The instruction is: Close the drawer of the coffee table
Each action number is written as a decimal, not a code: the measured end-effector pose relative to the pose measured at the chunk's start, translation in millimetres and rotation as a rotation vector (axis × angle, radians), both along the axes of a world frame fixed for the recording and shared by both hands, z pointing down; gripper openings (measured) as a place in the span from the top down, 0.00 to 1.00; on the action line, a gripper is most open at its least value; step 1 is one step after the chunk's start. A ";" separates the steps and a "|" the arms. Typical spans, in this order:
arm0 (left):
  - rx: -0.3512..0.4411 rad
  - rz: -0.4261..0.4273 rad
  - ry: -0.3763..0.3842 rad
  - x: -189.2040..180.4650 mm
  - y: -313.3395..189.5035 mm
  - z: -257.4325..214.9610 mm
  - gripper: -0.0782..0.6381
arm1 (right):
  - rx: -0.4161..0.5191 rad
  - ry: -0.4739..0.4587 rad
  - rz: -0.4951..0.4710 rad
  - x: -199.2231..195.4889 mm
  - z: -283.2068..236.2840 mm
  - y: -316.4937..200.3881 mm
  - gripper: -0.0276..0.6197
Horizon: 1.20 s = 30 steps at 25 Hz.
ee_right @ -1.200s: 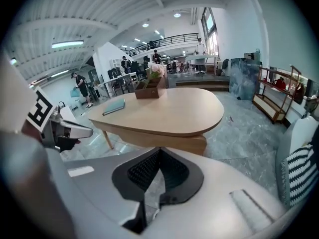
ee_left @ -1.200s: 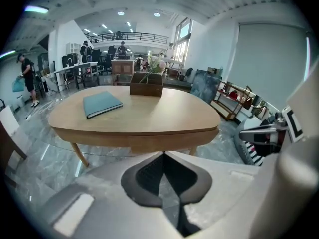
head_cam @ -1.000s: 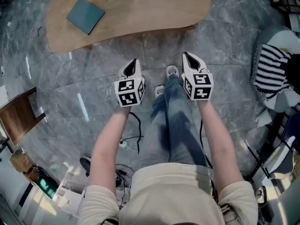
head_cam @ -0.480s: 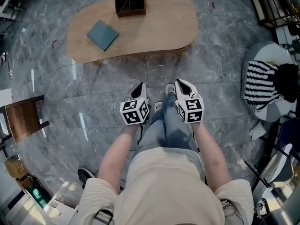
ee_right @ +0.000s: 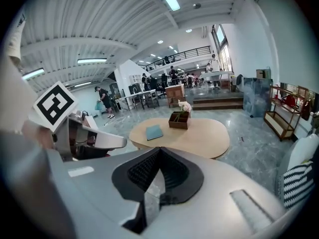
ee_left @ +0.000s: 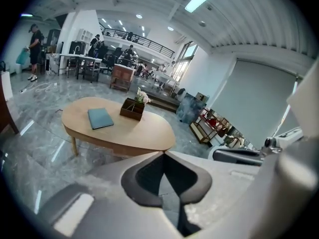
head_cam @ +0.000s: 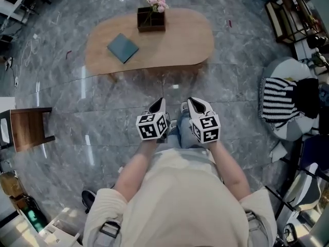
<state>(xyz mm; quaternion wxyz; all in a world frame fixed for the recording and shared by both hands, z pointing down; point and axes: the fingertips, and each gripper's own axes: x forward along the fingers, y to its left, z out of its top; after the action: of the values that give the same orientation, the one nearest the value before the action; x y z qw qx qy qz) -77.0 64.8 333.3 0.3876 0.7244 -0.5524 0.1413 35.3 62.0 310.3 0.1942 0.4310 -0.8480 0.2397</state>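
Note:
The oval wooden coffee table (head_cam: 180, 40) stands ahead of me on the grey marble floor, with a blue book (head_cam: 123, 48) and a dark box of pink flowers (head_cam: 151, 19) on top. I cannot make out a drawer on it from here. My left gripper (head_cam: 160, 102) and right gripper (head_cam: 193, 102) hang side by side in front of my body, well short of the table, both shut and holding nothing. The left gripper view shows the closed jaw tips (ee_left: 163, 153) below the table (ee_left: 144, 133). The right gripper view has its tips (ee_right: 158, 149) below the table (ee_right: 204, 138).
A dark wooden side table (head_cam: 28, 127) stands at the left. A pale seat with a striped cushion (head_cam: 280, 104) sits at the right, and a metal shelf (head_cam: 290, 9) is at the far right. Desks and people (ee_left: 34, 36) are far behind the coffee table.
Both grippers have risen and drawn back toward my body, staying shut. My view has lifted, so the whole coffee table now shows, farther off.

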 end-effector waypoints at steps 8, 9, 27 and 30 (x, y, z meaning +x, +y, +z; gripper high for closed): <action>0.093 0.054 0.030 10.6 15.2 -63.1 0.89 | 0.060 -0.024 -0.011 0.6 -48.8 19.1 0.96; 0.108 0.063 0.032 11.4 16.5 -69.6 0.89 | 0.069 -0.030 -0.012 0.1 -55.0 19.9 0.96; 0.191 0.112 0.058 3.7 16.7 -104.7 0.89 | 0.141 -0.075 -0.026 -15.6 -95.1 11.1 0.96; 0.192 0.116 0.062 3.5 13.1 -103.5 0.89 | 0.134 -0.081 -0.015 -15.3 -94.6 8.4 0.96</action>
<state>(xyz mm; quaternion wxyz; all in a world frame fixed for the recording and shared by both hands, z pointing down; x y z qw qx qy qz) -73.4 77.9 229.8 0.3245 0.7929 -0.5083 0.0872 20.0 70.5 215.7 0.1320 0.4267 -0.8724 0.1983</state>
